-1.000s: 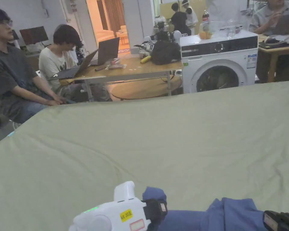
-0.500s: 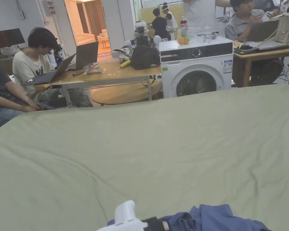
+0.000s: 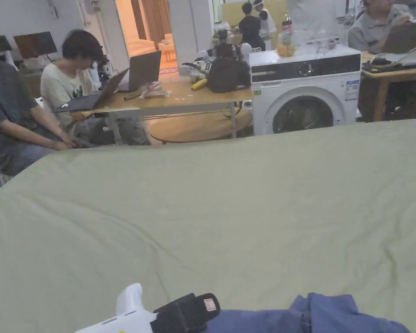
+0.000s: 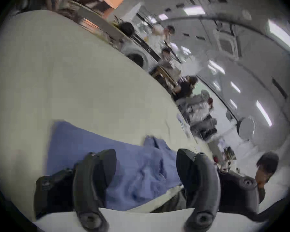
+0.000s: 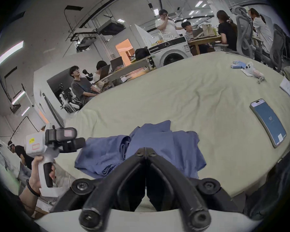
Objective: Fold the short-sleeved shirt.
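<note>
Blue shirt [image 5: 157, 145] lies bunched; left gripper [image 4: 146, 167] jaws spread, right gripper [image 5: 145, 149] jaws pressed together.

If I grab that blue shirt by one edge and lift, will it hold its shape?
Probably not. The crumpled blue cotton shirt lies in soft, overlapping folds, so it should droop and unfold when lifted. It looks thin, likely light. On the pale green bedsheet it may drag, rucking the wrinkles.

One blue shirt [image 5: 141, 148] on one green-covered bed [image 3: 246, 195]. Two grippers: left [image 4: 146, 165], right [image 5: 145, 149]. One phone [image 5: 268, 122]. One washing machine [image 3: 304, 89]. Two laptops [image 3: 144, 71].
</note>
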Action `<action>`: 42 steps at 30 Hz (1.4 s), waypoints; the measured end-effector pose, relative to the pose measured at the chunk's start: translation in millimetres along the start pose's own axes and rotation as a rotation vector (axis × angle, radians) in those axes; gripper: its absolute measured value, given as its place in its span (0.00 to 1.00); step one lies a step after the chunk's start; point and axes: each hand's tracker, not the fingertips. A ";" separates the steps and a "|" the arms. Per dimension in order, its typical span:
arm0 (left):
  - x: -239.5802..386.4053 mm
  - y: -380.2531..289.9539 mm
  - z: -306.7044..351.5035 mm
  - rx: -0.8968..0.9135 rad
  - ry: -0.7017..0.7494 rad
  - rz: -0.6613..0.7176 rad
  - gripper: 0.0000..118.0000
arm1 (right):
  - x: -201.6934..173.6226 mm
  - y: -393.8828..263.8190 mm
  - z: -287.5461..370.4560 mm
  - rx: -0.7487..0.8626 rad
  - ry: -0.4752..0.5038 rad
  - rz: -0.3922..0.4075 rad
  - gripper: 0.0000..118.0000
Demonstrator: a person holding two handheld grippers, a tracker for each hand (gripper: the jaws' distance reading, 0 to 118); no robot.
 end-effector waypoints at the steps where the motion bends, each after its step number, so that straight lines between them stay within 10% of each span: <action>1: -16.8 4.9 10.2 0.024 0.026 0.041 0.64 | -2.6 0.4 -1.8 0.004 0.010 0.007 0.00; 6: -72.4 -14.0 -3.7 -0.061 0.020 0.315 0.63 | -12.9 0.2 -5.6 -0.007 0.027 0.026 0.00; 11: -74.8 -45.7 -48.5 -0.106 -0.083 0.400 0.12 | -15.7 -1.1 1.9 -0.021 0.003 0.037 0.00; 14: -79.9 -45.2 -34.4 -0.008 -0.183 0.559 0.12 | -13.9 0.5 8.7 -0.013 -0.009 0.038 0.00; 23: 40.6 29.0 50.9 0.141 0.063 -0.065 0.10 | -6.2 9.7 0.5 -0.004 0.012 0.022 0.00; 33: 111.6 -63.7 -135.4 -0.314 0.053 -0.346 0.10 | 0.6 4.5 21.3 0.026 0.011 0.019 0.00; 37: 128.2 -68.0 -139.8 -0.330 -0.109 -0.394 0.43 | 19.7 3.6 28.4 0.034 -0.040 -0.013 0.00; 42: 126.9 -37.3 -102.6 -0.186 -0.029 -0.294 0.41 | 41.5 4.0 37.8 0.074 -0.031 -0.068 0.00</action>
